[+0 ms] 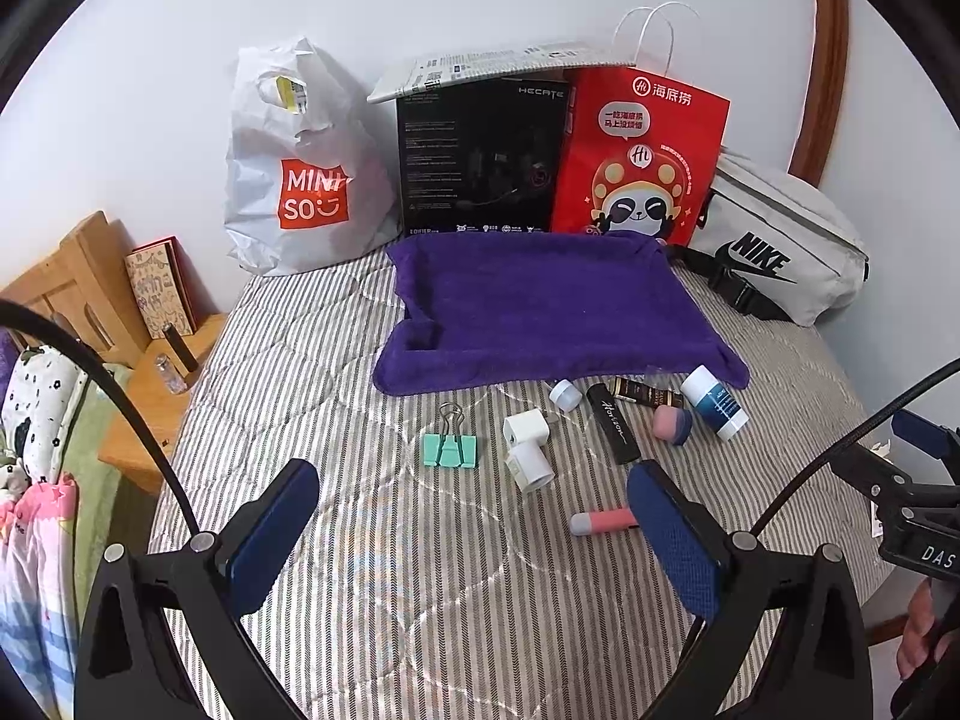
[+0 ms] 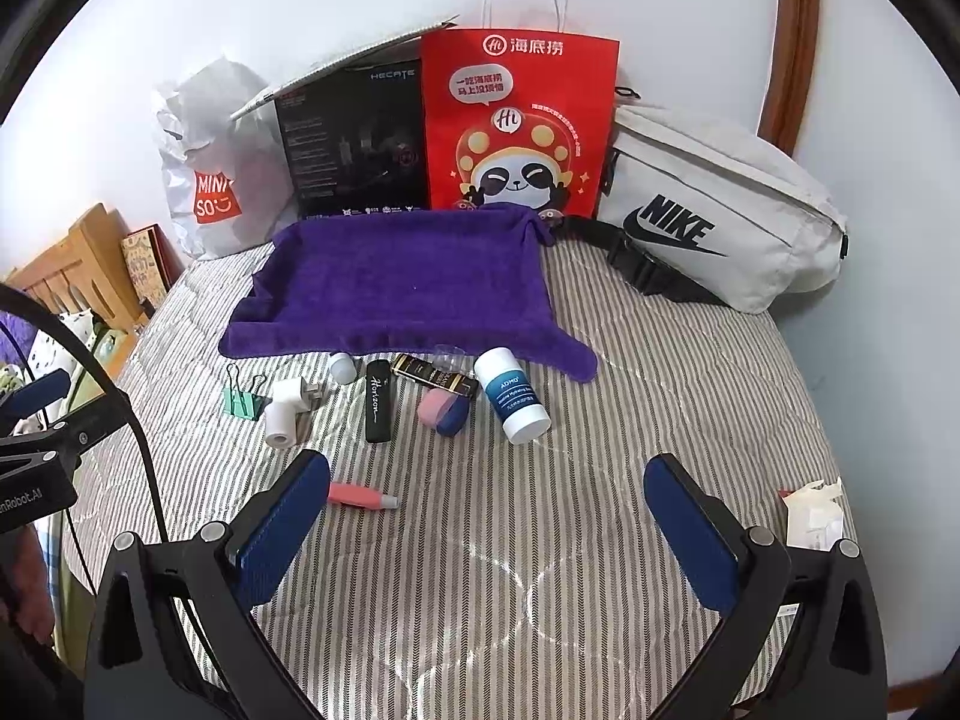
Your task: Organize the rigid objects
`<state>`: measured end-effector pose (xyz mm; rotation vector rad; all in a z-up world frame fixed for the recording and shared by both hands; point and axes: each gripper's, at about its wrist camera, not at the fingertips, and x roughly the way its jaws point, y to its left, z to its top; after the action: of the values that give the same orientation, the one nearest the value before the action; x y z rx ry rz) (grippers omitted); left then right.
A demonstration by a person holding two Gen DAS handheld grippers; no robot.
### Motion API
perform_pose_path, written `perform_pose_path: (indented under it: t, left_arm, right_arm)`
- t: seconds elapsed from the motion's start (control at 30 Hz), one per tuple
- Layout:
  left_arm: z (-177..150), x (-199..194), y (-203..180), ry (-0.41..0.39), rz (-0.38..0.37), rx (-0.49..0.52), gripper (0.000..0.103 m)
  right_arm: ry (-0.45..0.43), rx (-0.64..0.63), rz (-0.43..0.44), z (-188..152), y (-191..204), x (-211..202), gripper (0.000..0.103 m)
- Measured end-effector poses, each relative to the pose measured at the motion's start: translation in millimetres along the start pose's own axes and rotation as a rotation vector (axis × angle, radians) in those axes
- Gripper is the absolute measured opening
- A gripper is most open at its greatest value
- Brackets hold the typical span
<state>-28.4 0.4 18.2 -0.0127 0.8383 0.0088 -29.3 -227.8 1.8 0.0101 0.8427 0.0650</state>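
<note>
A purple towel (image 1: 552,306) (image 2: 402,282) lies flat on the striped bed. In front of it lie several small items: a green binder clip (image 1: 450,450) (image 2: 243,401), a white plug adapter (image 1: 527,444) (image 2: 287,408), a black Horizon case (image 1: 613,423) (image 2: 378,401), a white and blue bottle (image 1: 717,401) (image 2: 511,396), a pink and blue sponge (image 1: 672,425) (image 2: 443,409), a pink tube (image 1: 603,521) (image 2: 360,495). My left gripper (image 1: 474,534) is open above the bed before the clip. My right gripper (image 2: 489,525) is open, near the bottle.
A Miniso bag (image 1: 300,168), a black box (image 1: 480,162), a red paper bag (image 1: 642,156) (image 2: 519,120) and a grey Nike bag (image 1: 774,240) (image 2: 714,204) line the wall. A wooden nightstand (image 1: 156,396) stands left of the bed. White paper (image 2: 813,510) lies at the right.
</note>
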Motion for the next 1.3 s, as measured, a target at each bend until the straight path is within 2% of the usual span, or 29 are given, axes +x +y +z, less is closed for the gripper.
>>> perform_pose_path:
  t: [0.97,1.3]
  left_arm:
    - [2.2,-0.7,3.2,0.010,0.002,0.005,0.103]
    - [3.3,0.7,2.3,0.014,0.005,0.010,0.103]
  right_arm:
    - [-0.012,-0.003,0.012,2.6,1.2,-7.5,0.103]
    - [-0.020,-0.020,0.057,3.3,11.5,-10.6,0.103]
